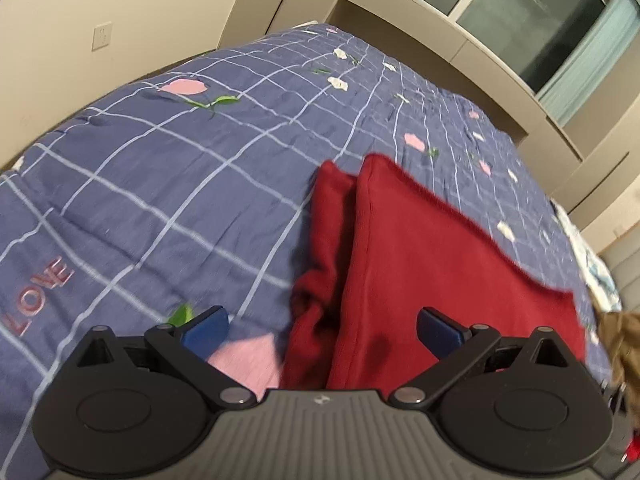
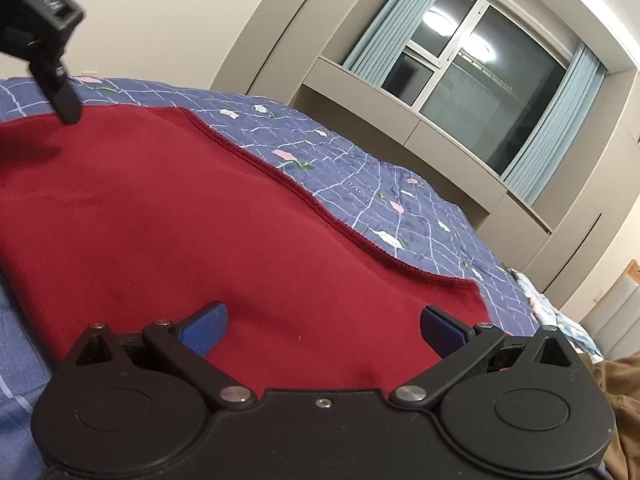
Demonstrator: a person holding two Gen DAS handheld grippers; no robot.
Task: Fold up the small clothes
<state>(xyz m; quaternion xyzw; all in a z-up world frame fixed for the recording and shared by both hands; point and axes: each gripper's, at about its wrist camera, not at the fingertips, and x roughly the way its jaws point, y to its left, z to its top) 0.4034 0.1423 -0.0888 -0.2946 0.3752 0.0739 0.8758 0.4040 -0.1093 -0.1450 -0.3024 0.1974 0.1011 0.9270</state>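
Observation:
A dark red knit garment (image 1: 432, 264) lies on the blue checked bedspread (image 1: 168, 184), with a sleeve bunched along its left side (image 1: 324, 248). My left gripper (image 1: 322, 330) is open just above the garment's near left edge, holding nothing. In the right wrist view the same red garment (image 2: 192, 216) lies flat with its ribbed hem (image 2: 304, 196) toward the far side. My right gripper (image 2: 324, 328) is open over the garment's near part, empty. The left gripper's body (image 2: 44, 36) shows at the upper left there, over the garment's far corner.
The bedspread (image 2: 360, 184) has flower prints and the word LOVE (image 1: 38, 292). A brown cloth (image 2: 624, 400) lies at the bed's right edge. Beige built-in cabinets and a window with blue curtains (image 2: 480, 92) stand behind the bed.

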